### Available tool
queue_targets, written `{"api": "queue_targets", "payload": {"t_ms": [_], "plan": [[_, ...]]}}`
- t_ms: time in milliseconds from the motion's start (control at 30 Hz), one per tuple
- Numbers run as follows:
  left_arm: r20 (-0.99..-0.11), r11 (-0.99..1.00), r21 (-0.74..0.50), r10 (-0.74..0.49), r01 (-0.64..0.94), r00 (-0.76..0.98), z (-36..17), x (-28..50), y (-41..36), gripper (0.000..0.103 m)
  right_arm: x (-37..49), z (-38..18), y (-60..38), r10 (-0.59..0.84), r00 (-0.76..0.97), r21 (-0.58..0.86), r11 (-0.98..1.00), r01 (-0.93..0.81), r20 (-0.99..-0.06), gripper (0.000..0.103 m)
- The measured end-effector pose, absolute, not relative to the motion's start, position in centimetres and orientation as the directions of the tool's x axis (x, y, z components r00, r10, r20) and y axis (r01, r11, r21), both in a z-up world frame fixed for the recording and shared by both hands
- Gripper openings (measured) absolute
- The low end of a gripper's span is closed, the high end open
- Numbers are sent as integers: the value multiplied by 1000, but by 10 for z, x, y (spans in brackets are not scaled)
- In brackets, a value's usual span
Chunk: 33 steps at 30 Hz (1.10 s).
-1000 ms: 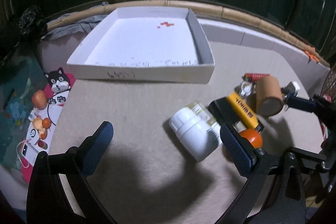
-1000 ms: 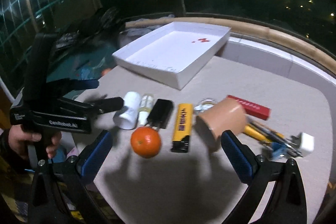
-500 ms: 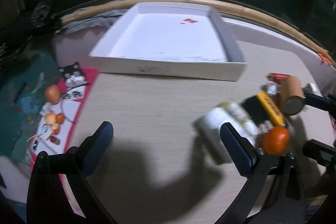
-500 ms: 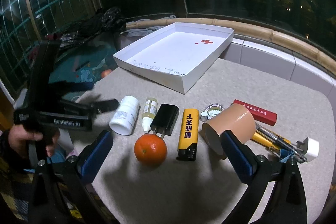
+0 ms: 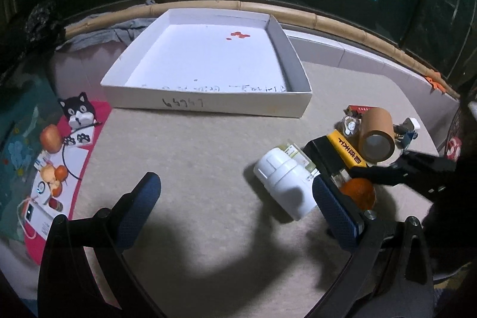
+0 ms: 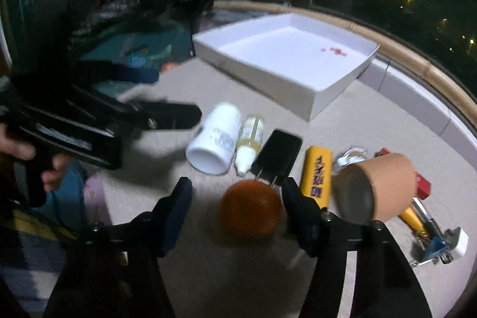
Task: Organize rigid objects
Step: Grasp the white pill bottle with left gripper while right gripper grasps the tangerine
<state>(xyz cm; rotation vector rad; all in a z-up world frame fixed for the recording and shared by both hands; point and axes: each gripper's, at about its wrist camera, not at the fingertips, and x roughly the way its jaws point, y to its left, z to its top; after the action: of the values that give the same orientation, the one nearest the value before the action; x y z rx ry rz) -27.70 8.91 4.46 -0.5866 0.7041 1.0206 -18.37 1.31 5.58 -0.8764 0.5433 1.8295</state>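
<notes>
1. Far left: the left gripper (image 6: 167, 97) is seen in the right wrist view, gripped by a hand (image 6: 35, 163). Its jaws are spread wide, nothing between them; blue pads (image 5: 140, 207) hang over bare table (image 5: 193, 169).
2. Off the table's left edge, a cat figurine (image 5: 78, 111) and small clutter are laid on a red mat (image 5: 98, 121).
3. Far side of the table: a white tray (image 5: 208, 106) is set, empty except for red marks on its floor.
4. Row of items, near edge, left to right: a white bottle (image 6: 216, 139) is lying on its side, touching a small dropper bottle (image 6: 250, 143); next, a black charger (image 6: 277, 157) with prongs pointing toward the orange.
5. The orange (image 6: 250, 213) is located between the right gripper's (image 6: 235, 207) fingers, in front of the charger. The jaws are closing; the right pad appears to be at the peel, the left pad is still apart from it. Not clamped yet.
6. Right of the orange: a yellow lighter (image 6: 317, 175) is laid flat, then a small sticker (image 6: 351, 157).
7. A brown tape roll (image 6: 378, 192) is lying on its side just right of the lighter, partly covering a red box (image 6: 423, 187).
8. Far right: pens (image 6: 417, 216) and a white plug (image 6: 459, 243) are bunched together at the table edge; frame is blurred there, detail cannot be resolved.
</notes>
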Motion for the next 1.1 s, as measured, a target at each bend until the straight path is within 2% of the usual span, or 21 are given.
{"api": "queue_targets", "payload": {"t_ms": [100,167,200,633,800,967,1100], "plan": [[-756,416,-134,544,-899,364,45,-276,89,103,-189,45,13,590,-195,-80,-406,-910,-783,59],[-757,430,-137,536,-892,374,44,-271,88,103,-188,46,11,597,-196,-85,-409,-908,-778,44],[-759,439,-138,529,-888,379,43,-268,88,103,-186,47,11,600,-194,-86,-405,-910,-776,40],[-804,438,-123,482,-891,348,24,-244,96,103,-138,77,-6,670,-190,11,-262,-965,-717,40],[-814,395,-81,504,-915,289,20,-261,99,103,-135,83,-9,685,-196,20,-256,-966,-702,40],[-812,370,-100,506,-924,290,18,-277,104,102,-134,88,-8,695,-207,33,-255,-966,-688,40],[-802,438,-52,517,-897,299,17,-262,103,95,-134,88,-8,697,-208,31,-257,-966,-686,40]]}}
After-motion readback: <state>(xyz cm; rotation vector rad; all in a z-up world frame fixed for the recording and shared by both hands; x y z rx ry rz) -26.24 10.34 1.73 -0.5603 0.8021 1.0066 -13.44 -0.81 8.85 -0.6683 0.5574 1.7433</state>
